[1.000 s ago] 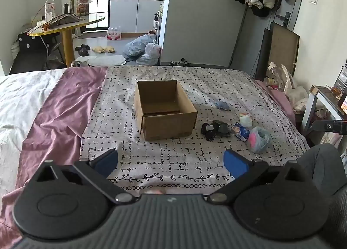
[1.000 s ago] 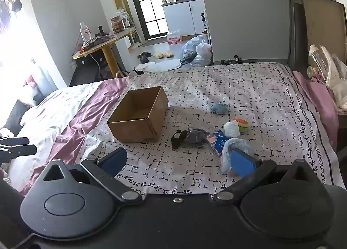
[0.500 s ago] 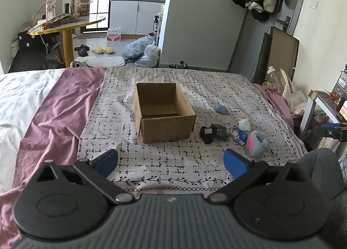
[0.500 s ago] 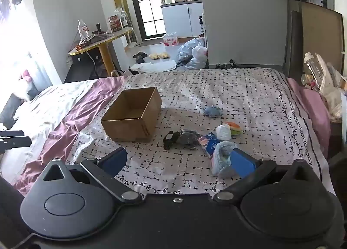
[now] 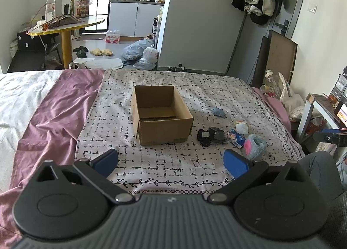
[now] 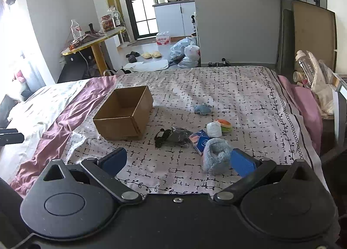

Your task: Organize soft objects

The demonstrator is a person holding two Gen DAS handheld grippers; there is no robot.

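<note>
The left gripper (image 5: 171, 162) is held with its blue pads (image 5: 106, 160) spread wide apart, and nothing is kept between them. The right gripper (image 6: 177, 161) is also held wide open and empty, above the near edge of the patterned bedspread (image 6: 238, 97). Just beside its right pad (image 6: 242, 162), a fluffy blue slipper (image 6: 215, 155) with a pink inside is seen lying on the bedspread; whether it is touched by the pad cannot be told. Next to the slipper, a blue and pink tissue packet (image 6: 199, 139) is placed, and dark socks (image 6: 171, 136) are found to the left of it. A little farther, a white roll (image 6: 213, 129) is set against a small burger toy (image 6: 225, 124). A light blue cloth item (image 6: 202, 109) is lying apart, farther away. An open cardboard box (image 5: 160, 114) is standing upright to the left of these things, and nothing is seen in it. A purple sheet (image 5: 56, 105) is spread on the left part of the bed.
</note>
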